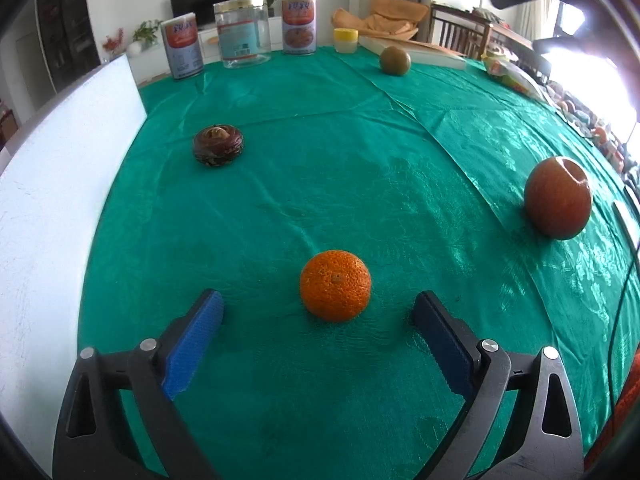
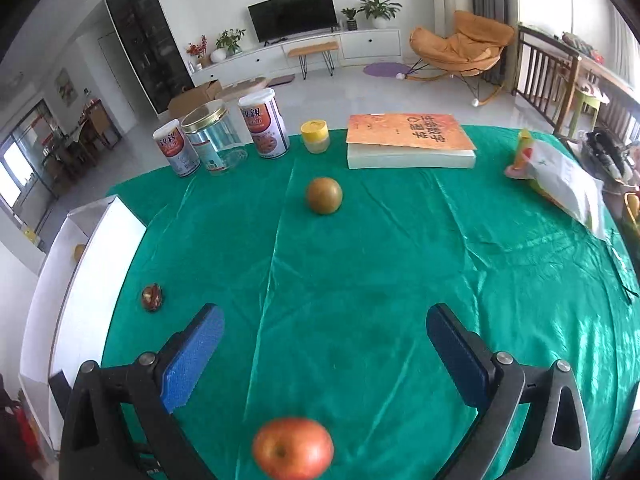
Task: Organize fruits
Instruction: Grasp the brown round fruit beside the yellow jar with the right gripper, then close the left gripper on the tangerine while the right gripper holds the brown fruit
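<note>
An orange mandarin lies on the green tablecloth just ahead of my open left gripper, between its blue pads. A red apple sits at the right, a dark flat fruit at the left and a brown-green round fruit far back. In the right wrist view my right gripper is open and empty. The apple lies below it at the bottom edge. The brown-green fruit and dark fruit show too. A white box stands along the left.
Two printed cans and a clear jar stand at the back. A yellow-lidded pot, a book and a white bag lie near the back and right edges. A black cable runs at the right.
</note>
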